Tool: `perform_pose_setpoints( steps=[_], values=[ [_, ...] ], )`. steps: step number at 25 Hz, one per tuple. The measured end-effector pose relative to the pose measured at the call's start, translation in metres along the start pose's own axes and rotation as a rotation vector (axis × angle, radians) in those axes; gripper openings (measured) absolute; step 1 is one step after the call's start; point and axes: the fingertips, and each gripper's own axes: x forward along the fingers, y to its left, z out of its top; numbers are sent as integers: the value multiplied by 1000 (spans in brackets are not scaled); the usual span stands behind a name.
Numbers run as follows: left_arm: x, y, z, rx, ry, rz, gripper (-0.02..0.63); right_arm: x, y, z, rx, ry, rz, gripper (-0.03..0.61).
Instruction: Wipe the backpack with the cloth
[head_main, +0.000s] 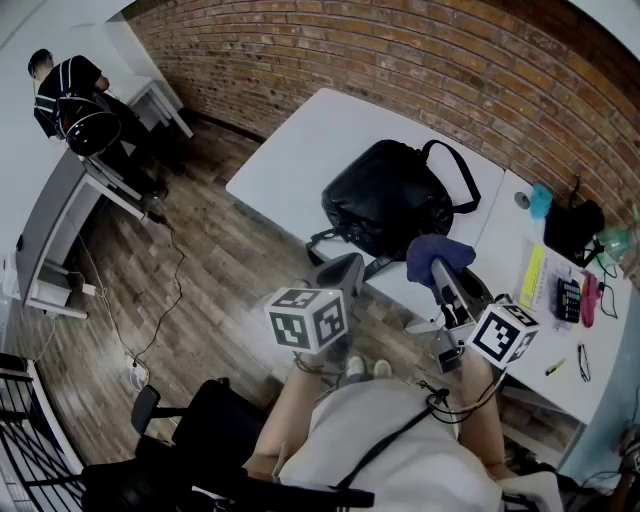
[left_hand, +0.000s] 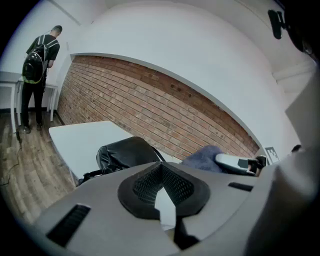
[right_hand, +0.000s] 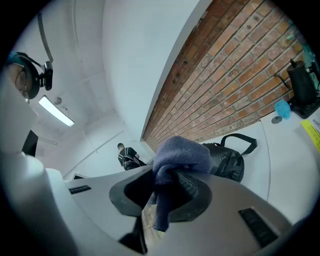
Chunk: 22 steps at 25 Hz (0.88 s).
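A black backpack (head_main: 385, 205) lies on the white table (head_main: 300, 150), its strap toward the brick wall. My right gripper (head_main: 443, 272) is shut on a blue cloth (head_main: 438, 252), held in the air just short of the backpack's near right side. In the right gripper view the cloth (right_hand: 181, 155) bunches over the jaws (right_hand: 170, 182), with the backpack (right_hand: 227, 161) beyond. My left gripper (head_main: 345, 266) hovers at the table's near edge, below the backpack, shut with nothing in it (left_hand: 161, 171). The left gripper view shows the backpack (left_hand: 125, 152) ahead and the cloth (left_hand: 202, 158) to the right.
A second table on the right holds a calculator (head_main: 568, 298), a yellow sheet (head_main: 530, 275), a black bag (head_main: 572, 230) and a blue cup (head_main: 540, 200). A person (head_main: 72, 95) stands far left at a desk. An office chair (head_main: 190, 425) is behind me; a cable (head_main: 170, 270) runs over the floor.
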Motion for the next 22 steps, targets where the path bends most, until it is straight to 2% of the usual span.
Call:
perform_pose_setpoints(
  steps=[16,22],
  values=[
    [5,0,-2,-4,12,24,3,0,-8,0,-11,30,-19,74],
    [8,-1,-3,-21,6,42,3,-1,-13,4,-10,35,1,74]
  ],
)
